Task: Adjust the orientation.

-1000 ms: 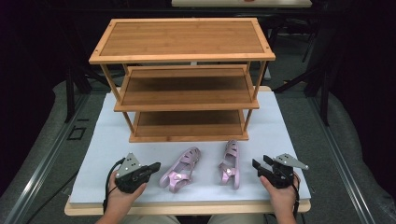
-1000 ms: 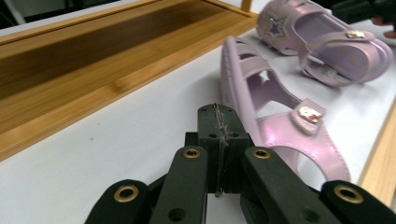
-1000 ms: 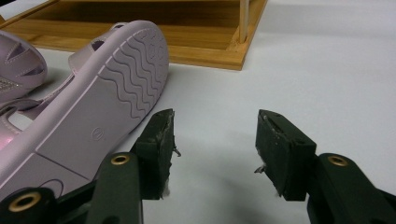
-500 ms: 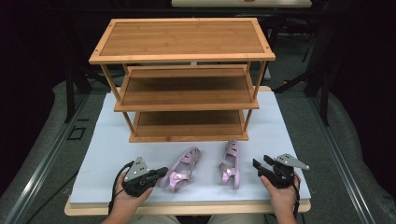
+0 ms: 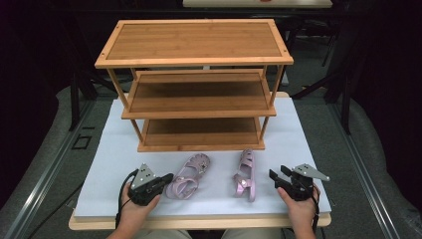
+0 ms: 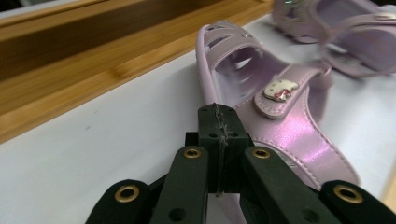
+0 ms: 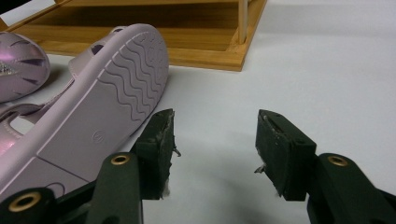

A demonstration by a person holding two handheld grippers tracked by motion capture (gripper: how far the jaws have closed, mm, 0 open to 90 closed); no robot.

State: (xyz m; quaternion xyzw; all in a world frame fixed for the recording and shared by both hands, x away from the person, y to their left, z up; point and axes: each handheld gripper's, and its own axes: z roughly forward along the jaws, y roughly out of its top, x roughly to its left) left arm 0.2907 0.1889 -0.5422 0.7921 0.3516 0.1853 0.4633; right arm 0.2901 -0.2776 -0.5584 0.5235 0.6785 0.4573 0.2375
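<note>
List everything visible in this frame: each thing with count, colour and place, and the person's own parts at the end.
Three-tier bamboo shoe rack: one, honey brown, at the far middle of the pad, all shelves bare.
Pale lilac plastic sandals: two, in front of the rack; the left one lies upright by the left gripper, the right one is tipped on its side, its sole towards the right gripper.
Light blue-white table pad: one, covering the wooden tabletop.
Hands: two, at the near edge.
Left gripper: black, jaws shut, tips at the left sandal's heel.
Right gripper: black, jaws open, nothing between them.
</note>
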